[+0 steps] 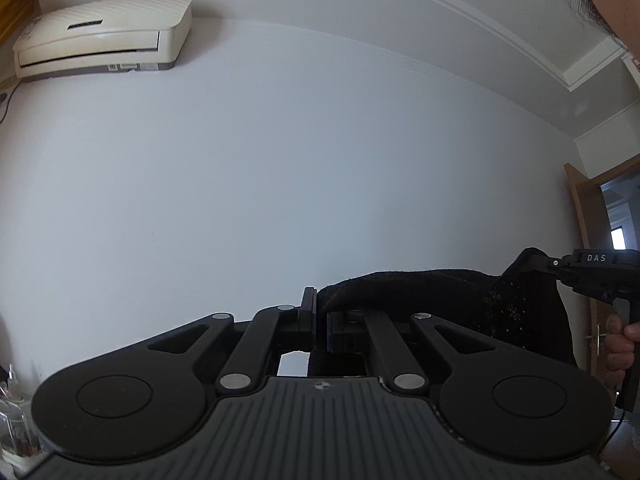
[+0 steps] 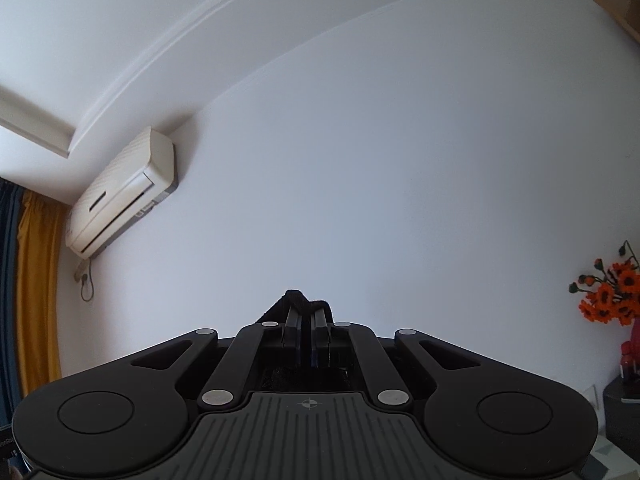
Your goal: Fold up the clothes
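Both grippers point upward toward a white wall [image 1: 280,160] and ceiling. The task item, a black knit garment [image 1: 440,292], is held aloft between them.

Left wrist view: the left gripper [image 1: 318,322] has its fingers [image 1: 308,308] drawn close together, clamped on one edge of the garment. The fabric passes between them and hangs down behind the mechanism. From this grip the cloth stretches rightward to the right gripper [image 1: 536,262], whose black body bears the letters "DAS". That gripper pinches the far corner of the garment. A person's hand [image 1: 618,344] wraps its handle at the right edge. The garment sags slightly between the two grips, and a further panel hangs below the right-hand one.

Right wrist view: the right gripper's fingers [image 2: 294,328] stand nearly together, with a bunch of black fabric [image 2: 304,300] protruding above their tips. More cloth is visible below, between the linkage arms.

Surroundings: a cream wall-mounted air conditioner [image 1: 104,36] sits high on the wall. A yellow curtain [image 2: 38,288] hangs at the left in the right wrist view. Orange artificial flowers [image 2: 612,296] stand at the right, in a red vase [image 2: 634,340]. A wooden door frame [image 1: 584,216] shows at the right of the left wrist view.
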A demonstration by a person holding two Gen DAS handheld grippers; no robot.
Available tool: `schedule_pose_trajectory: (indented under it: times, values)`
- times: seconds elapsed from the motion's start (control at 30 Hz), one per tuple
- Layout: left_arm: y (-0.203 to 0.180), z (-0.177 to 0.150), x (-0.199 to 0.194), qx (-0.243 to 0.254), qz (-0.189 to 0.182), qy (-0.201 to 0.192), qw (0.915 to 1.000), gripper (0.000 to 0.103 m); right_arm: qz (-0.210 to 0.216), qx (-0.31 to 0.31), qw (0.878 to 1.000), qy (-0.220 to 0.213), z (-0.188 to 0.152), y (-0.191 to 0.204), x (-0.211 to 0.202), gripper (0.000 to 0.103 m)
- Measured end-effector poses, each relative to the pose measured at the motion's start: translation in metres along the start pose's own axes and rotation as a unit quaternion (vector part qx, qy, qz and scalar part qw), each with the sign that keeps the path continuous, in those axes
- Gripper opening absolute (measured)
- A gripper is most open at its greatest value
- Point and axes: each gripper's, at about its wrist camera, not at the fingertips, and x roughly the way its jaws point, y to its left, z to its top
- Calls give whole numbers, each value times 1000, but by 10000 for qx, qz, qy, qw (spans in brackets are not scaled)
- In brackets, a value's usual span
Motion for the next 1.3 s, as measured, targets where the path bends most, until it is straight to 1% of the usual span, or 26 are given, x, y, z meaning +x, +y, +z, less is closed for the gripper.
schedule_pose_trajectory:
  times: [0.07, 0.13, 0.23, 0.3, 0.4, 0.47, 0.5, 0.57, 0.63, 0.7, 0.77, 0.83, 0.87, 0.9, 0.93, 0.97, 1.0, 1.03, 1.1, 1.13, 1.17, 1.2, 1.23, 1.27, 1.3]
  values:
    - [7, -10, 11, -76, -6, 182, 9998, 5, -102, 21, 9998, 156, -7, -4, 10, 3]
    - [12, -24, 31, -38, 73, 350, 9994, 5, -178, 66, 9994, 304, -17, -13, 26, 3]
    - [18, -47, 64, 65, 228, 596, 9979, 5, -277, 50, 9983, 506, -36, -31, 61, 3]
    - [21, -69, 96, 181, 410, 806, 9957, 5, -336, -26, 9975, 625, -51, -48, 93, 3]
    - [25, -116, 159, 327, 748, 1288, 9883, 5, -422, -106, 9947, 933, -86, -80, 151, 3]
    - [31, -160, 205, 431, 980, 1762, 9785, 5, -530, -112, 9905, 1261, -119, -104, 190, 3]
    - [35, -185, 228, 460, 1079, 2061, 9715, 5, -600, -71, 9869, 1497, -140, -118, 209, 3]
    - [42, -240, 268, 464, 1208, 2742, 9529, 5, -773, 82, 9745, 2103, -188, -147, 245, 3]
    - [47, -296, 297, 517, 1296, 3411, 9296, 5, -953, 123, 9572, 2731, -244, -170, 261, 3]
    - [50, -348, 314, 608, 1360, 4030, 9030, 5, -1107, 132, 9358, 3346, -301, -192, 273, 3]
    - [55, -393, 325, 694, 1420, 4542, 8768, 5, -1256, 140, 9102, 3945, -358, -214, 285, 3]
    - [60, -427, 331, 776, 1463, 4901, 8558, 6, -1367, 248, 8844, 4456, -407, -229, 288, 4]
    - [62, -442, 331, 797, 1473, 5046, 8469, 7, -1398, 324, 8724, 4673, -425, -232, 288, 7]
    - [63, -453, 330, 810, 1476, 5167, 8395, 8, -1459, 359, 8637, 4812, -440, -235, 285, 12]
    - [64, -461, 327, 818, 1472, 5269, 8331, 12, -1553, 350, 8589, 4868, -451, -237, 280, 17]
    - [65, -470, 324, 816, 1464, 5358, 8275, 14, -1636, 312, 8560, 4893, -456, -237, 275, 29]
    - [63, -476, 323, 780, 1455, 5436, 8230, 19, -1709, 244, 8553, 4885, -456, -235, 271, 37]
    - [61, -477, 323, 725, 1449, 5512, 8185, 27, -1782, 175, 8545, 4877, -455, -233, 267, 42]
    - [61, -480, 324, 603, 1477, 5593, 8135, 38, -1927, 39, 8525, 4859, -454, -229, 259, 68]
    - [61, -481, 324, 565, 1520, 5607, 8120, 44, -1999, -30, 8514, 4849, -453, -228, 255, 73]
    - [63, -480, 325, 536, 1571, 5627, 8098, 48, -2071, -98, 8502, 4839, -452, -226, 251, 87]
    - [64, -478, 327, 520, 1653, 5642, 8073, 60, -2142, -166, 8490, 4828, -451, -224, 247, 99]
    - [65, -476, 328, 511, 1753, 5649, 8047, 70, -2214, -234, 8476, 4816, -451, -222, 243, 101]
    - [67, -473, 329, 465, 1820, 5646, 8037, 73, -2285, -303, 8462, 4805, -450, -220, 239, 102]
    - [70, -469, 329, 358, 1838, 5637, 8045, 76, -2356, -371, 8447, 4792, -449, -219, 235, 102]
